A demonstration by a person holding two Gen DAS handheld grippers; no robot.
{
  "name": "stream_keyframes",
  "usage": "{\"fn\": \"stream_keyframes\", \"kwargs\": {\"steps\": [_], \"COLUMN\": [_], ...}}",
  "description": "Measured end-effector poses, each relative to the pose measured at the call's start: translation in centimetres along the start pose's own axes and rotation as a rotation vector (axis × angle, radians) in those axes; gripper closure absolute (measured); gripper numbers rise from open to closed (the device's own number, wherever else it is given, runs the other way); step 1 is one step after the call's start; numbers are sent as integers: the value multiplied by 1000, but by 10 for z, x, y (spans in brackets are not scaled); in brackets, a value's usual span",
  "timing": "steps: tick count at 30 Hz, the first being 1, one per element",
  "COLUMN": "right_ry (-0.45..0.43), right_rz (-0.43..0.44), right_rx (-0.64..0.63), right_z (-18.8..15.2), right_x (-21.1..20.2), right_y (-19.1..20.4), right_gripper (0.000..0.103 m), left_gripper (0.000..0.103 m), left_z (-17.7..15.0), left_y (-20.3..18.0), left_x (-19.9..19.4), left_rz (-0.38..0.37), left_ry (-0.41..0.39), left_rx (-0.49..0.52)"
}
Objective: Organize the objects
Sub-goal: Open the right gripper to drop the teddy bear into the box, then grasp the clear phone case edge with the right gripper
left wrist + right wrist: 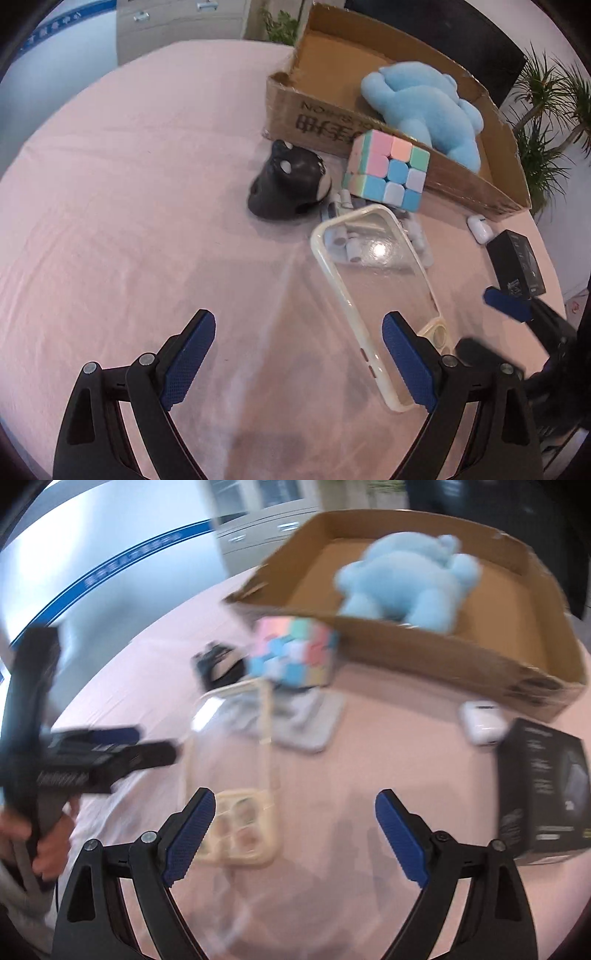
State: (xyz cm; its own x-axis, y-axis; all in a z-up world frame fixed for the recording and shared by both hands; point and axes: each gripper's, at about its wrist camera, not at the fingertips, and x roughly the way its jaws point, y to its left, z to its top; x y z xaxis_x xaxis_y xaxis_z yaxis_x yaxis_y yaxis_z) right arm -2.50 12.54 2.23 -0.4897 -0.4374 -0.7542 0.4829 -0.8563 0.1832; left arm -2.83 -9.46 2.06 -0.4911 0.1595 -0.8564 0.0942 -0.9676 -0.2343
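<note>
Clear phone case (373, 295) lies just beside the released, empty left gripper (299, 360).

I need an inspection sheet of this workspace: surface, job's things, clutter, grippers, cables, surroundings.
Surface: round table with pink cloth.
Job's things: cardboard box holds a blue plush toy; outside it lie a pastel puzzle cube, black animal figure, clear phone case, white earbud case, black carton.
Clutter: grey pouch under the cube.
Grippers: left hand-held gripper and right hand-held gripper open, empty.
Cables: nothing seen.
Surroundings: potted plants, filing cabinet.
</note>
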Motion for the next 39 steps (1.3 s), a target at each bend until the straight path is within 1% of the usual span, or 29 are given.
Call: {"fn": "stream_keyframes", "kwargs": {"steps": [2,5,8,9,10,11,12,13,14,16,17,20,21,22,23,24,26,28,31,35,39], "right_ry": [11,18,18,16,18,25,37,48,56,49,54,71,70,72,75,71,80,78,80,78,82], "right_rz": [17,44,80,87,100,106,114,120,119,101,114,128,127,125,124,115,126,111,104,95,96], "right_rx": [-20,-36,-53,-55,-55,-50,-43,-36,-30,-34,-21,-2,-5,-9,-13,-26,-33,-37,-33,-22,13], "right_z": [-3,-4,-4,-4,-5,-5,-5,-5,-5,-4,-2,1,1,1,0,0,-1,-1,-1,-2,-2], "right_x": [6,10,12,13,16,18,21,24,27,27,27,29,29,29,30,29,29,28,28,27,25], "right_y": [8,11,10,10,8,7,6,6,5,5,3,3,4,5,6,9,12,15,15,14,10], "right_gripper": [15,15,16,16,18,22,25,31,36,41,44,44,45,44,46,47,54,55,54,54,57], "left_gripper": [11,12,24,31,40,43,46,48,48,48,48,47,49,61,63,65,66,67,65,65,71], "left_z": [1,2,1,1,1,1,0,-1,-1,1,3,4,5,5,6,7,8,8,8,7,6], "left_y": [-3,-12,-17,-17,-21,-24,-25,-25,-24,-23,-23,-25,-26,-26,-25,-24,-22,-21,-24,-28,-29], "left_x": [2,1,3,4,5,5,6,8,10,12,13,14,14,14,15,15,16,16,16,16,12], "left_rz": [-47,-64,-105,-105,-93,-82,-91,-109,-127,-140,-143,-149,-151,-174,-215,-221,-232,-237,-231,-219,-214], "left_ry": [20,20,30,31,25,17,22,33,39,51,58,62,52,52,60,64,64,65,72,58,50], "left_rx": [0,26,32,39,56,77,87,81,73,64,59,57,64,64,53,42,25,17,40,49,59]}}
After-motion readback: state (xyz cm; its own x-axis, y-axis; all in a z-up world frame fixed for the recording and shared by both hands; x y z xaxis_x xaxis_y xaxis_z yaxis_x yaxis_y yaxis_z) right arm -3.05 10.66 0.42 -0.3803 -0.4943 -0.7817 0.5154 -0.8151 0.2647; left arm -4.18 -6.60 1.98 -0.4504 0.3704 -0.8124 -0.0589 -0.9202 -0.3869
